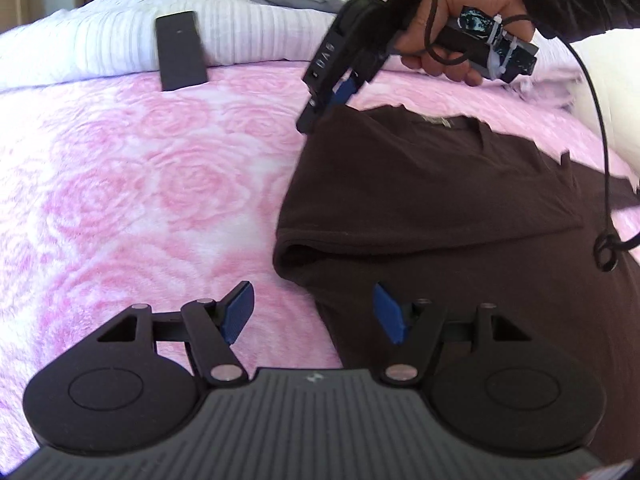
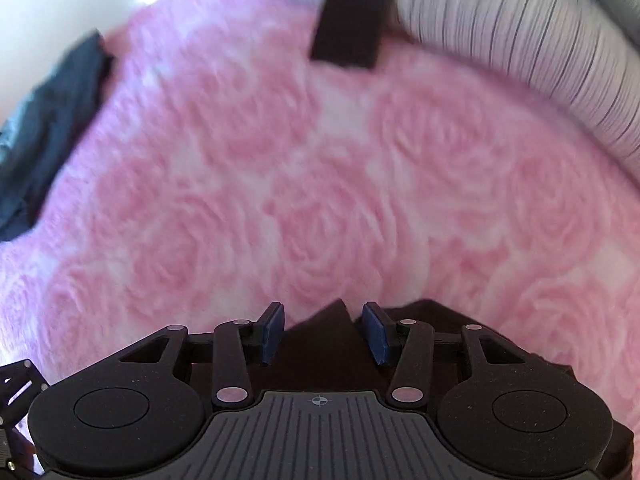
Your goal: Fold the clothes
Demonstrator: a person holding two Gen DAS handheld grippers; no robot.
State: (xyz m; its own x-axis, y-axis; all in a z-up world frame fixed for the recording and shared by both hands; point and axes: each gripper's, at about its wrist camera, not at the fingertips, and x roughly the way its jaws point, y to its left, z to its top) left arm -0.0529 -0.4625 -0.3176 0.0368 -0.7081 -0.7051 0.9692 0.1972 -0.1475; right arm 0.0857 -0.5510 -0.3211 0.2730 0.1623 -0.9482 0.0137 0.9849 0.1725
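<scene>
both grippers are spread, holding nothing: left gripper (image 1: 314,312) at the brown shirt's (image 1: 440,208) sleeve, right gripper (image 1: 320,110) at its 11 o'clock shoulder; next, pinch both for the fold.

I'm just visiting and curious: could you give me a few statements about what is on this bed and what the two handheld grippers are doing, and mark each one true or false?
1. A dark brown T-shirt lies on a pink rose-patterned blanket. True.
2. The left gripper is clamped on the shirt. False: its jaws stand apart with nothing between them.
3. The right gripper, held in a hand, hovers at the shirt's shoulder corner. True.
4. A flat black object leans against the striped white pillow. True.
5. The shirt's collar is folded out of sight. False: the collar with its label shows at the far edge.
</scene>
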